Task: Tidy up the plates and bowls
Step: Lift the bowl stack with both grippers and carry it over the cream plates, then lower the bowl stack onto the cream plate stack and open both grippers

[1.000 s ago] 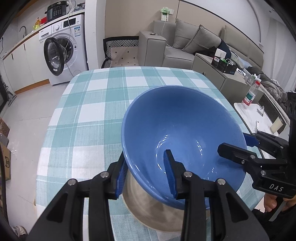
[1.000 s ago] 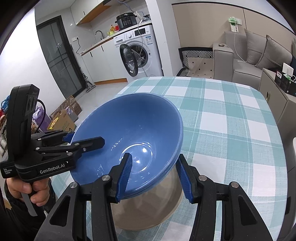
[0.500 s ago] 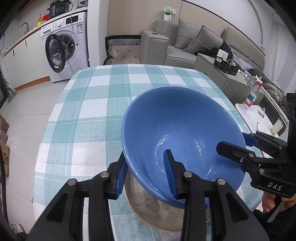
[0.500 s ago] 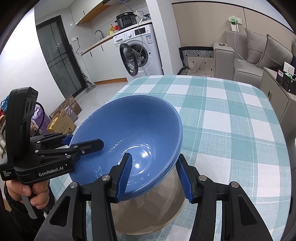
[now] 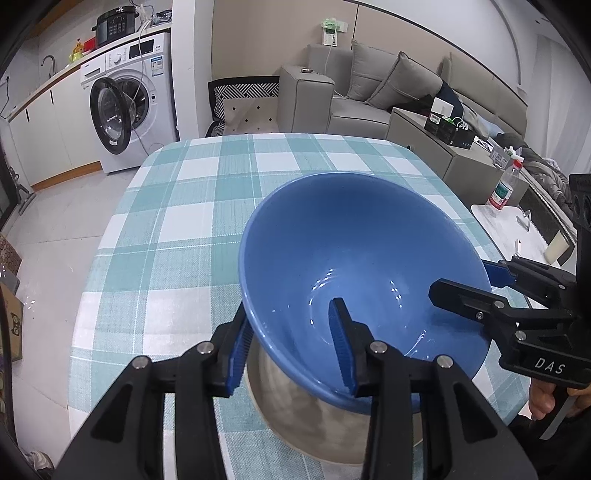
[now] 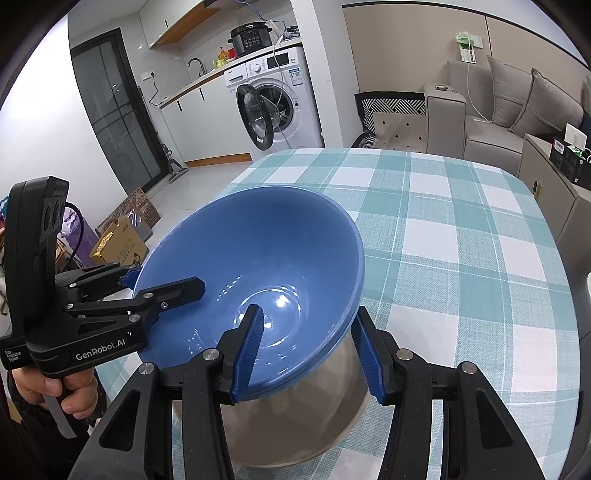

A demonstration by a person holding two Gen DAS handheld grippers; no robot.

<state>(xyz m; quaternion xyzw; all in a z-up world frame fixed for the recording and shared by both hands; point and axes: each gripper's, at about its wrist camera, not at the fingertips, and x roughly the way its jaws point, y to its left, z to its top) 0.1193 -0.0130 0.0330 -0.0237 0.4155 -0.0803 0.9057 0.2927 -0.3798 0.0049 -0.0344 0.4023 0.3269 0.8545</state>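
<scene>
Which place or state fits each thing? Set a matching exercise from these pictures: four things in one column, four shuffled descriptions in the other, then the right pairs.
Things:
1. blue bowl
2. metal bowl
3. washing machine door
4. pressure cooker

Descriptions:
A. swung open
B. up on top of the washing machine
C. tilted, resting on another bowl
D. standing on the checked tablecloth, under another bowl

Pairs: 1-C, 2-D, 3-A, 4-B
</scene>
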